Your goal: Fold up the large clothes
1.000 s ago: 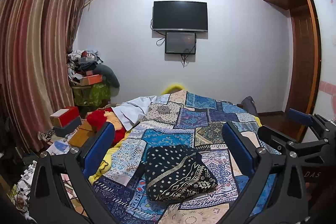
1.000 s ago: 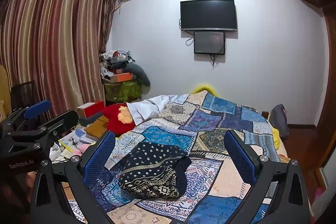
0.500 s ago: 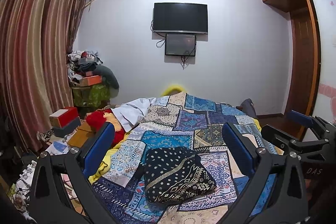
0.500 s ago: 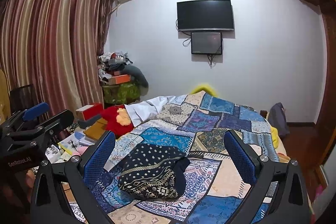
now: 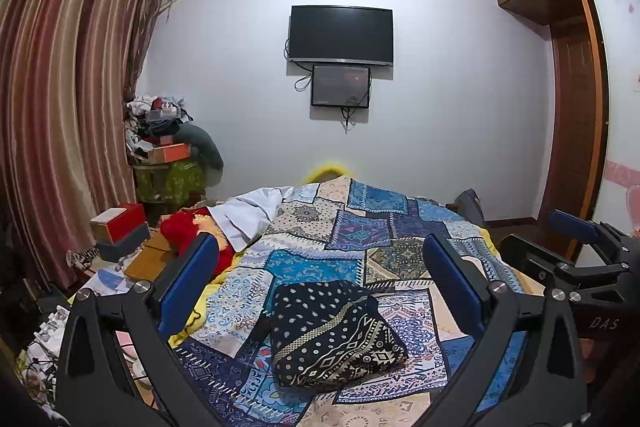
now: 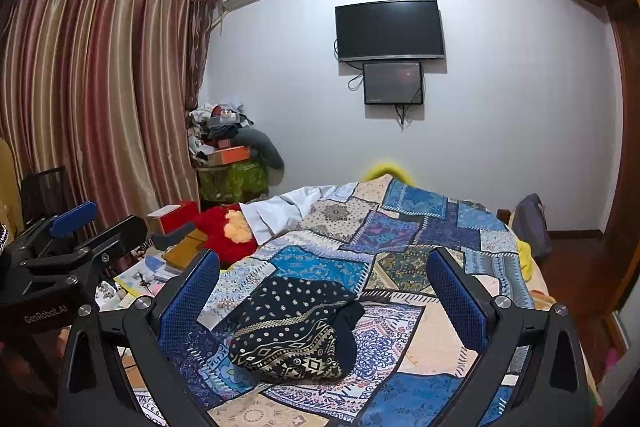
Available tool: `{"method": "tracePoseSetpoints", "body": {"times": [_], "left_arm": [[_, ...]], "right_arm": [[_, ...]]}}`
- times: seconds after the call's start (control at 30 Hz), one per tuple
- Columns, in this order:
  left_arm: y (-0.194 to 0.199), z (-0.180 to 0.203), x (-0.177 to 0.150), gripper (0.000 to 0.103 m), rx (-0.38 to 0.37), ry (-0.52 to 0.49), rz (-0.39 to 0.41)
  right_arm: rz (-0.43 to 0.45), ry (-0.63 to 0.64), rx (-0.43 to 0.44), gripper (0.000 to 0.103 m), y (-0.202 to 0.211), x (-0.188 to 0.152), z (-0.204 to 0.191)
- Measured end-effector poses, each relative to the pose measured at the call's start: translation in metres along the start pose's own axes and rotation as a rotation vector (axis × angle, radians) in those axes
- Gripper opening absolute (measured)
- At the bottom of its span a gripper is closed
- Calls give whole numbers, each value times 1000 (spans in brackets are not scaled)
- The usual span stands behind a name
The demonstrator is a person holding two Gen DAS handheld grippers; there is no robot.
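A dark navy garment (image 5: 328, 331) with white dots and a cream geometric band lies folded into a compact bundle on the patchwork bedspread (image 5: 372, 227). In the right wrist view the same garment (image 6: 292, 331) sits near the bed's front. My left gripper (image 5: 320, 291) hovers above and short of it, open, with nothing between its blue pads. My right gripper (image 6: 322, 299) is also open and empty, held above the bundle. Each gripper shows at the edge of the other's view: the right one (image 5: 576, 247) and the left one (image 6: 80, 227).
A white cloth (image 5: 248, 215) and a red plush toy (image 5: 188, 231) lie at the bed's far left. Boxes and papers (image 5: 120, 231) crowd the left side, with a clothes pile (image 5: 160, 131) in the corner. Curtains hang left, a wardrobe (image 5: 568, 107) stands right.
Both views have tilted slightly upward, so the folded garment sits a little lower in frame. The garment itself has not moved, and both grippers stay open.
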State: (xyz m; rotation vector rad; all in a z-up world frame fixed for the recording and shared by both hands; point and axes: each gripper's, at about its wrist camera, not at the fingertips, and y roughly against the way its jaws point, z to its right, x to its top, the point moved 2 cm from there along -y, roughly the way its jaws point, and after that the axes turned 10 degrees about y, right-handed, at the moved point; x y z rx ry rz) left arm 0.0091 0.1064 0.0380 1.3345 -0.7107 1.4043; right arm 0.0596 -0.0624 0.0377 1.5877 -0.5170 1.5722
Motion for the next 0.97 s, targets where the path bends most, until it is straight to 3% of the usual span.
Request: {"method": "tracePoseSetpoints", "body": {"times": [0.97], "left_arm": [[-3,-8,-1,103,-28,24,-27]], "right_arm": [[-5,-28,43,103,-10,7,-9]]}}
